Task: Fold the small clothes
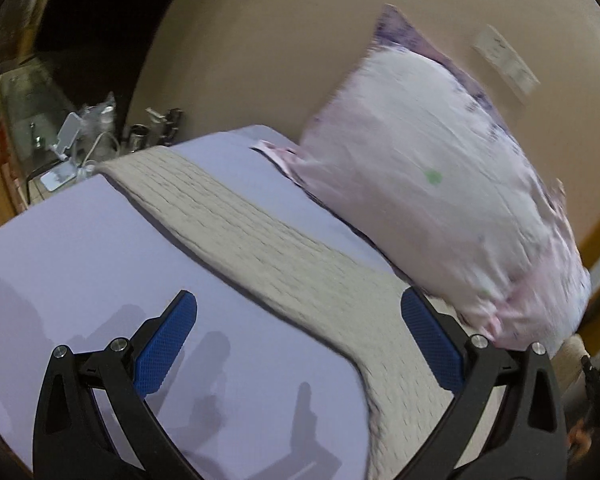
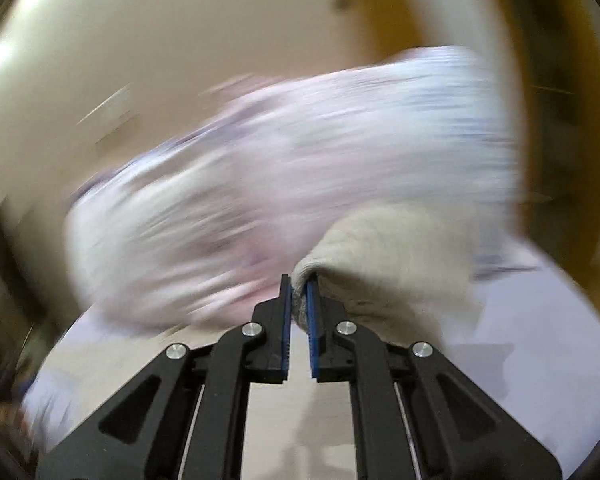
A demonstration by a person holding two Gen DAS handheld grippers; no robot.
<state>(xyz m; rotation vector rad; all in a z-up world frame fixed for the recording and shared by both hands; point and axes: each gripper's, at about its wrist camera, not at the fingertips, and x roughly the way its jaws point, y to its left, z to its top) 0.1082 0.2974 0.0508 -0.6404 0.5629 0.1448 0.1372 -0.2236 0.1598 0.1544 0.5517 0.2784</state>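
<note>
A long beige knitted cloth lies stretched diagonally across the pale lilac bed sheet. My left gripper is open and empty above the sheet, its blue pads either side of the cloth's near part. In the right wrist view my right gripper is shut on a bunched edge of the beige cloth, lifted off the sheet. That view is blurred by motion.
A large white-pink pillow leans on the beige wall behind the cloth; it also shows in the right wrist view. A bedside stand with a phone holder, cables and small items sits at the far left of the bed.
</note>
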